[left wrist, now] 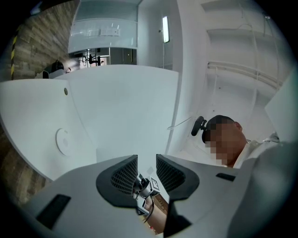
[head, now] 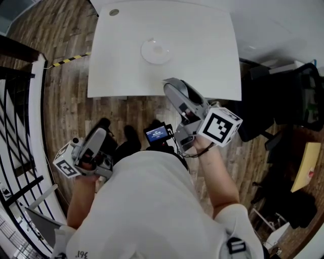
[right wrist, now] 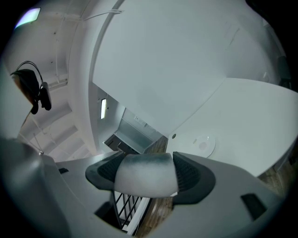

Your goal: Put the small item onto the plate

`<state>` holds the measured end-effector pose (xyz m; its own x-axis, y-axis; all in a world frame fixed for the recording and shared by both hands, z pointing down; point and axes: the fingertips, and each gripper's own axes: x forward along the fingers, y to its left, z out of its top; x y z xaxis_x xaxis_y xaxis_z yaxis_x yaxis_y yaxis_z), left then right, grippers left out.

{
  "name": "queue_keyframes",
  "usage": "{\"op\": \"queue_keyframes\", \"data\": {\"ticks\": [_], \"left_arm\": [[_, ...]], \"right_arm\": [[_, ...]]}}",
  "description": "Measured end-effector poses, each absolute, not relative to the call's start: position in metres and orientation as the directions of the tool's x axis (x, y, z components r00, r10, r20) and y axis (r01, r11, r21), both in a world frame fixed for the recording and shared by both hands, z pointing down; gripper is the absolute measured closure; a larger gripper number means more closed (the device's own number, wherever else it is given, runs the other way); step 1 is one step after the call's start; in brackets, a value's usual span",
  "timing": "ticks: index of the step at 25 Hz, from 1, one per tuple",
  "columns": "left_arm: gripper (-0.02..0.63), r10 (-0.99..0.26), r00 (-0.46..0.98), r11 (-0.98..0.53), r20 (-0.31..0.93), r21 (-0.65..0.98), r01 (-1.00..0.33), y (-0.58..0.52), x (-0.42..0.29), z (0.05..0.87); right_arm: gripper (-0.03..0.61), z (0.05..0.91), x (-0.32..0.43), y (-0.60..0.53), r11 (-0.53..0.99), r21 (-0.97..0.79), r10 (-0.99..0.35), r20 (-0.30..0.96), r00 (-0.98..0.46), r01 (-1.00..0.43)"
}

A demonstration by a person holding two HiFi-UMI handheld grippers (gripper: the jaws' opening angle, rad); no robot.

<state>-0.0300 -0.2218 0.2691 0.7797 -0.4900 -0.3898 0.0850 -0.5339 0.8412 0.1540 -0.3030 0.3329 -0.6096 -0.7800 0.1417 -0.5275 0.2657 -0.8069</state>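
Observation:
A small round white plate point(head: 157, 51) lies on the white table point(head: 202, 76), near its middle. It also shows in the right gripper view as plate point(right wrist: 203, 144) and in the left gripper view as plate point(left wrist: 63, 141). My right gripper point(head: 174, 90) hovers over the table's near edge, short of the plate, shut on a small grey-white item point(right wrist: 145, 173) that fills the gap between its jaws. My left gripper point(head: 97, 136) hangs low at the left beside the person's body, off the table. Its jaws point(left wrist: 146, 171) stand apart with nothing between them.
A small round grommet point(head: 114, 12) sits in the table's far left corner. A black railing point(head: 15, 126) runs along the left, and yellow-black tape point(head: 68, 60) marks the wood floor. Dark chairs point(head: 298, 96) stand to the right of the table.

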Motion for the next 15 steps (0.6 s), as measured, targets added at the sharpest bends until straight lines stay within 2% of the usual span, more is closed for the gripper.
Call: {"op": "queue_keyframes", "data": {"ticks": [10, 15], "left_arm": [[0.505, -0.457, 0.808, -0.533, -0.371, 0.842, 0.085, -0.237, -0.064, 0.269], [0.505, -0.448, 0.819, -0.524, -0.359, 0.847, 0.085, -0.245, -0.067, 0.276]], "right_arm": [[0.258, 0.336, 0.131, -0.31, 0.231, -0.79, -0.809, 0.169, -0.563, -0.569], [0.258, 0.346, 0.128, -0.319, 0.231, -0.72, -0.808, 0.233, -0.541, -0.654]]}}
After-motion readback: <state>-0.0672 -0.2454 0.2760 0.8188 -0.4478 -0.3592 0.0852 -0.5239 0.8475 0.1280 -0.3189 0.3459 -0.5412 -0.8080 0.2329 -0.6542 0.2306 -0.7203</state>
